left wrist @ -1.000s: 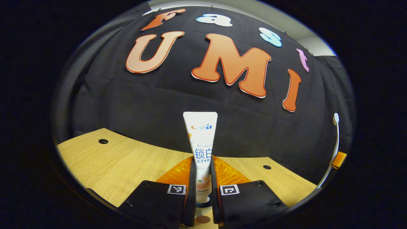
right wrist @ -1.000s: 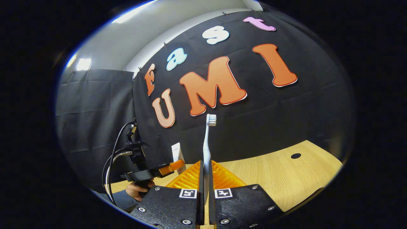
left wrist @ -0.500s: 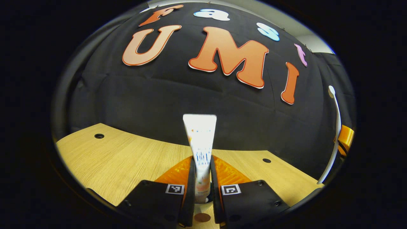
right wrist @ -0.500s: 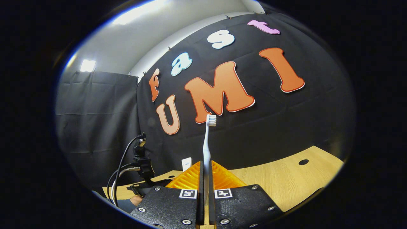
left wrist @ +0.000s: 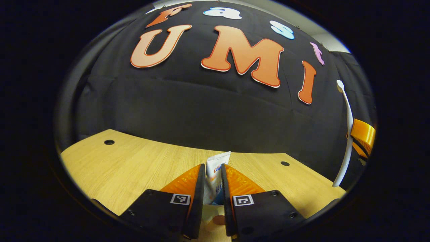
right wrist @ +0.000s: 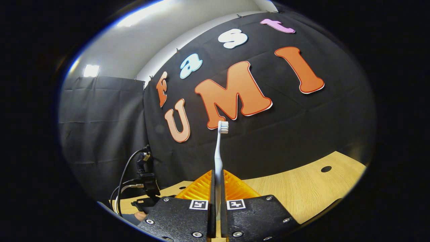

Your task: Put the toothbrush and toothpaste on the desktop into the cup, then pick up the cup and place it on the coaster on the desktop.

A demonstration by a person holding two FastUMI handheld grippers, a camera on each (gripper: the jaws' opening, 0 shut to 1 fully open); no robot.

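1. Toothpaste (left wrist: 216,168) looks like a light, soft plastic tube, so it squashes if pinched hard and the glossy skin is probably a bit slippery. I'd say the flat upper part is the best place to grip, which is pretty much where it sits now.
2. In the left gripper view the left claw (left wrist: 212,183) has a finger on each side of the tube, but there's a sliver of gap at the sides, so I can't tell whether it's actually clamped or has let go.
3. Toothbrush (right wrist: 218,158) is a light, stiff, skinny stick that's easy to tip if held off-centre. The right claw (right wrist: 217,191) is closed tight on the lower handle, bristles up, held above the desk (right wrist: 302,188).
4. Compared with a second ago, the tube sits way lower between the left fingers, with just the top end poking above them. My guess is it's dropping into the cup, with something pale visible right under it.
5. The right claw and brush barely changed.
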